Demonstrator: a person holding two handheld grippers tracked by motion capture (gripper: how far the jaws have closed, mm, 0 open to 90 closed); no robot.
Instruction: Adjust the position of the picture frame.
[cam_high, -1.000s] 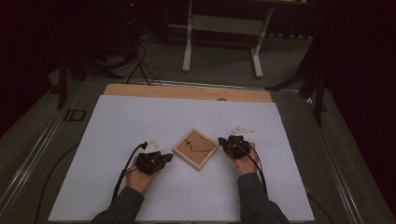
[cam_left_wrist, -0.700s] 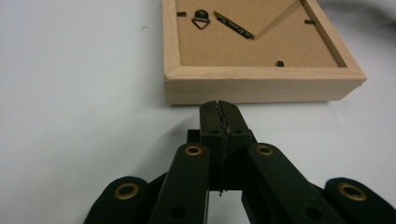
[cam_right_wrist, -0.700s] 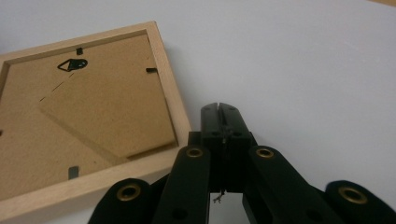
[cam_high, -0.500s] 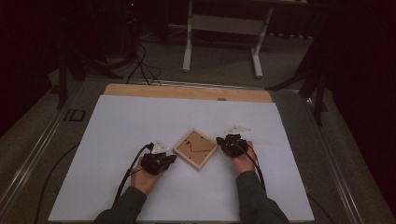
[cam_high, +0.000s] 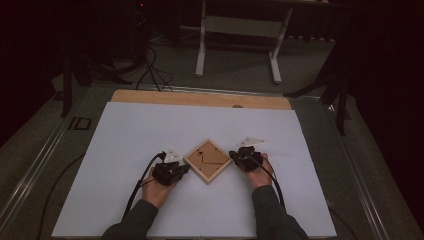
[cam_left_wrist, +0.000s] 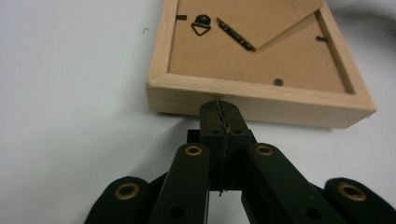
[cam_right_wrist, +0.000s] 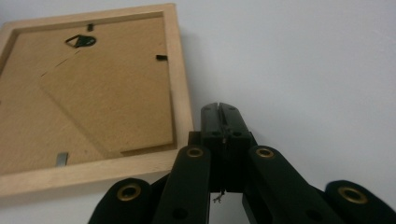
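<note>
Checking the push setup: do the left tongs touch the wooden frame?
Touching. In the left gripper view the shut left tongs have their tips pressed against the wooden frame side wall.

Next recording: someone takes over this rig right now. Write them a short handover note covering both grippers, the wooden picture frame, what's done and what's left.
Left gripper: jaws shut, empty, tips at the outer side of the wooden picture frame; whether they touch it is unclear.
Right gripper: jaws shut, empty, beside the frame's corner, apart from it.
Frame: lies back side up on the white table sheet, turned like a diamond between both grippers. Its backing board, hanging ring and stand leg are in place.
Done: nothing visibly opened or removed.
Left: likely to push or square the frame, or work on its back clips.
</note>
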